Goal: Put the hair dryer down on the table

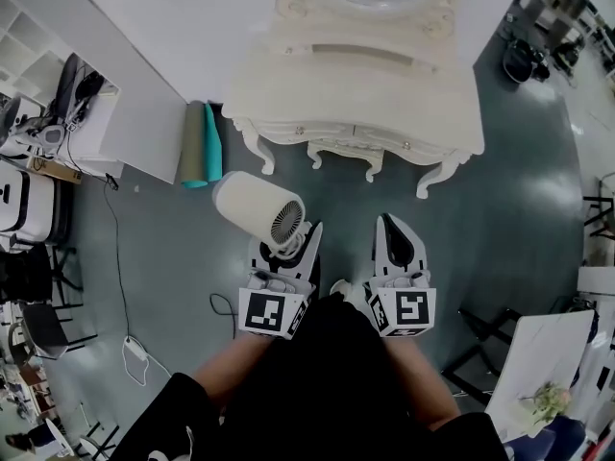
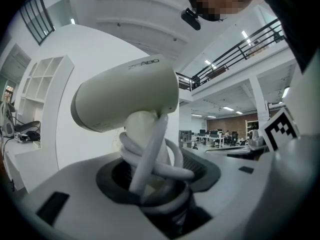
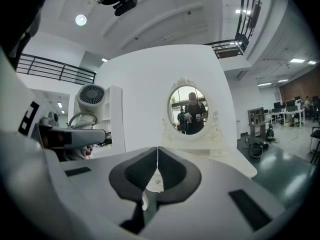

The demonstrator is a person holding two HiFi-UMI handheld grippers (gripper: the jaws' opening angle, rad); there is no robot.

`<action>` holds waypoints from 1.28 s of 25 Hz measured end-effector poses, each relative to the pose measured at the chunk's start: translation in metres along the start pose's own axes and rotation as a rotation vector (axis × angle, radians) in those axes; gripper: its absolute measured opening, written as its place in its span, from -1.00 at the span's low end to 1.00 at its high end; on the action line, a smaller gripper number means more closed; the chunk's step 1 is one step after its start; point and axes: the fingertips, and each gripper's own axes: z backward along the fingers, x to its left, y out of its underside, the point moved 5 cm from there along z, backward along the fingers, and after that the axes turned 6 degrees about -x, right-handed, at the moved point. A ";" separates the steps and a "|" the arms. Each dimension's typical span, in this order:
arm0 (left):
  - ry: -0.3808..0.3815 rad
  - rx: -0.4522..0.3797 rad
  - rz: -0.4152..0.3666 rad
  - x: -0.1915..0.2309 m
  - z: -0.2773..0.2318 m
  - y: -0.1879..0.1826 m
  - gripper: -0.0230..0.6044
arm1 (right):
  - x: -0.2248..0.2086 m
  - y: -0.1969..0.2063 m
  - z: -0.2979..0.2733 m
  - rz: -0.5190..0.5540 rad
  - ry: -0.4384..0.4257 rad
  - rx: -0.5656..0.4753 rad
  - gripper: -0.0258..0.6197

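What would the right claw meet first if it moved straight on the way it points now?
The right claw would most likely meet the white dressing table, near its front edge below the oval mirror. The way up to it looks free, though depth is unclear.

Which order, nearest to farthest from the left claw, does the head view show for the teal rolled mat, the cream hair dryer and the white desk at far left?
1. The cream hair dryer, gripped by its cord-wrapped handle in the left claw.
2. The teal rolled mat, ahead and to the left, against the partition.
3. The white desk, far left, beyond that partition.
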 end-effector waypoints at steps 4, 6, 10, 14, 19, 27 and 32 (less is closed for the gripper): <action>0.000 0.000 -0.004 -0.002 -0.001 0.005 -0.17 | -0.004 0.001 -0.002 0.005 0.004 -0.004 -0.86; -0.002 -0.002 -0.009 -0.001 -0.001 0.006 -0.17 | -0.003 0.000 -0.001 0.009 0.001 -0.005 -0.86; -0.014 0.010 0.023 -0.003 0.002 0.012 -0.17 | -0.002 0.006 0.006 0.008 -0.009 0.015 -0.86; -0.028 0.012 0.029 -0.006 0.003 0.018 -0.17 | -0.008 0.010 0.008 0.011 -0.013 0.033 -0.86; -0.025 0.004 0.027 -0.014 -0.004 0.020 -0.17 | -0.038 0.006 0.004 -0.017 0.041 0.021 -0.86; -0.024 0.011 0.032 -0.023 -0.015 0.029 -0.17 | -0.051 0.011 0.004 0.004 0.034 0.026 -0.86; -0.006 0.013 0.024 -0.020 -0.019 0.033 -0.17 | -0.044 0.012 0.004 0.015 0.019 0.026 -0.86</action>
